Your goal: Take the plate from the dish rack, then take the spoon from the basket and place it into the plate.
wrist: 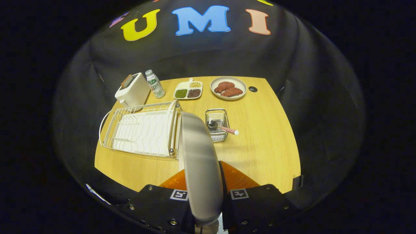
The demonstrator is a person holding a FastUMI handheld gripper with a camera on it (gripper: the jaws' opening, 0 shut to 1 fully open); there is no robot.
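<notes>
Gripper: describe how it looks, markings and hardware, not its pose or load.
The gripper has a broad black body with small silver screws along its front. A square black-and-white marker tag sits on each side at the base of the fingers.

Am holding gripper (204,195) clamped on plate (200,162), edge-on, blocking sight straight ahead. Dish rack (143,130) crowding left, just beside plate. Basket (217,125) sitting just beyond plate's right edge, spoon (224,128) handle jutting right. Am seeing bare table (269,146) right of basket. Toaster (133,89), bottle (154,84), divided dish (188,89), food plate (228,87) lining far edge.
</notes>
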